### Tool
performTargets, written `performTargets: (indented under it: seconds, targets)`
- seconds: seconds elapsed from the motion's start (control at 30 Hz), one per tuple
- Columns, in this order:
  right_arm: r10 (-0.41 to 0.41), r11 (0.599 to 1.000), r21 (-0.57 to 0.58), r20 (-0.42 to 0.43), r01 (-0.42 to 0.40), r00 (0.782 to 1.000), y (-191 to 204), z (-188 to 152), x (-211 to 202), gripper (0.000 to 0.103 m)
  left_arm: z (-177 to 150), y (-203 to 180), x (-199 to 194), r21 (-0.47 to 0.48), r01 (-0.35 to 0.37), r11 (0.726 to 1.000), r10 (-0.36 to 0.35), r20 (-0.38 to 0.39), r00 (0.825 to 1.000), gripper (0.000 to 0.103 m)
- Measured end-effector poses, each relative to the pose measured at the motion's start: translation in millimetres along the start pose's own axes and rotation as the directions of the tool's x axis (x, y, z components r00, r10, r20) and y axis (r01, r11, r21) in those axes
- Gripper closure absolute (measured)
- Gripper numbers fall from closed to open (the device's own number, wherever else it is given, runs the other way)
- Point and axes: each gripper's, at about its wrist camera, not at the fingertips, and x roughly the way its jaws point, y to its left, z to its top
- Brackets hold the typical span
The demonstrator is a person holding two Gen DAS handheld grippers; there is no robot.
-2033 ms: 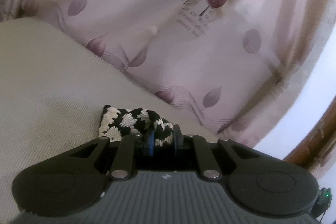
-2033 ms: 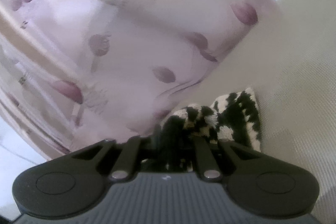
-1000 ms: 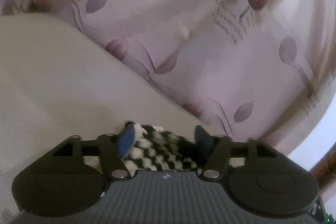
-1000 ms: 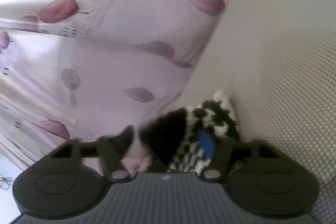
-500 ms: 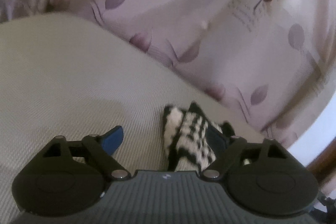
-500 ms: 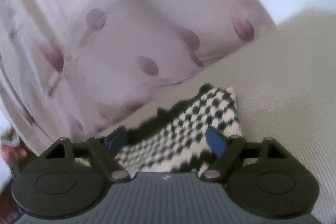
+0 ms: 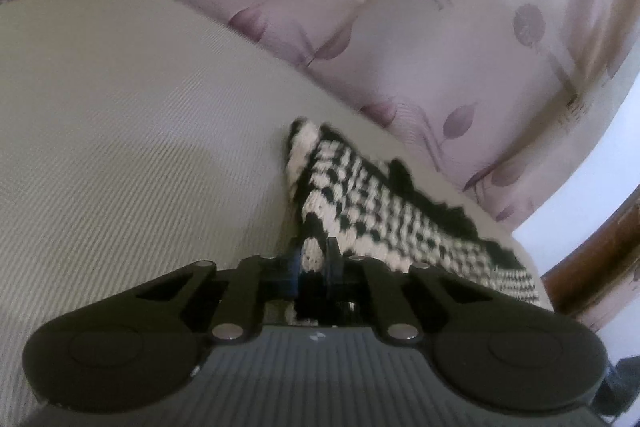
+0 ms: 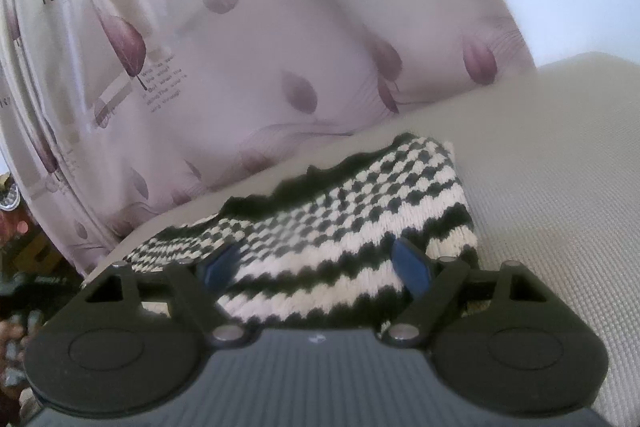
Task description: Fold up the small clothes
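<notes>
A small black-and-white knitted garment (image 7: 368,199) lies on a beige cushioned surface (image 7: 120,131). My left gripper (image 7: 314,261) is shut on the garment's near edge, with knit fabric pinched between the blue pads. In the right wrist view the same garment (image 8: 360,211) lies flat, checkered with striped bands near me. My right gripper (image 8: 316,267) is open, its blue pads spread just above the striped band, holding nothing.
A pale curtain printed with purple leaves (image 7: 400,27) hangs close behind the cushion and shows in the right wrist view (image 8: 240,67) too. A wooden edge (image 7: 600,251) is at the far right. Dark clutter (image 8: 16,267) lies at the lower left.
Both grippers let go of the garment and opened. Since then my left gripper has closed again on the garment's near edge. My right gripper stays open over the flattened garment.
</notes>
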Motion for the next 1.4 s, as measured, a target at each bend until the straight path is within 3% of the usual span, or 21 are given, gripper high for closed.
performTargets:
  seconds: [0.17, 0.27, 0.33, 0.47, 0.6, 0.73, 0.83, 0.97, 1.1, 1.27, 1.4]
  targets:
    - [0.005, 1.000, -0.021, -0.008, -0.006, 1.000, 2, -1, 1, 0.016, -7, 2, -8, 0.074, -0.005, 0.997, 0.002, 0.047, 0.999, 0.090]
    - [0.006, 0.999, -0.031, -0.017, -0.006, 1.000, 3, -1, 2, 0.016, -1, -4, -12, 0.083, -0.013, 0.996, 0.005, 0.102, 0.995, 0.061]
    - [0.013, 1.000, -0.026, -0.011, -0.014, 1.000, 2, -1, 1, 0.016, 2, -10, -17, 0.081, -0.011, 0.997, 0.001, 0.128, 0.992, 0.029]
    - [0.034, 0.999, 0.002, 0.028, -0.034, 0.999, -3, 0, -4, 0.012, 3, -28, -25, 0.118, -0.059, 0.991, 0.031, 0.224, 0.974, 0.008]
    - [0.019, 1.000, 0.016, 0.052, -0.019, 0.998, -5, 0, -7, 0.012, 0, -37, -11, 0.143, -0.078, 0.987, 0.039, 0.256, 0.966, 0.006]
    - [-0.029, 0.999, 0.035, 0.068, 0.027, 0.997, -7, 0, -12, 0.012, -6, -28, 5, 0.091, -0.079, 0.993, 0.055, 0.246, 0.968, 0.010]
    - [-0.096, 0.990, 0.101, -0.049, 0.100, 0.994, -17, 2, -7, 0.013, -5, -27, 8, 0.106, -0.120, 0.987, 0.092, 0.232, 0.968, 0.010]
    - [-0.008, 0.994, 0.111, -0.117, 0.021, 0.993, -29, 3, -16, 0.013, -5, -21, 9, 0.082, -0.110, 0.991, 0.089, 0.224, 0.970, 0.009]
    - [0.028, 0.986, 0.165, -0.081, -0.014, 0.996, -39, 3, -33, 0.012, -7, -14, 5, 0.048, -0.077, 0.996, 0.062, 0.250, 0.966, 0.004]
    - [-0.043, 0.997, 0.057, 0.020, 0.042, 0.999, -16, 18, -34, 0.012, -6, -10, 1, 0.014, -0.071, 0.997, 0.064, 0.269, 0.961, 0.001]
    - [-0.169, 0.971, -0.168, 0.031, 0.172, 0.985, 16, 30, -4, 0.012, -6, -15, 1, 0.040, -0.091, 0.995, 0.076, 0.276, 0.958, 0.001]
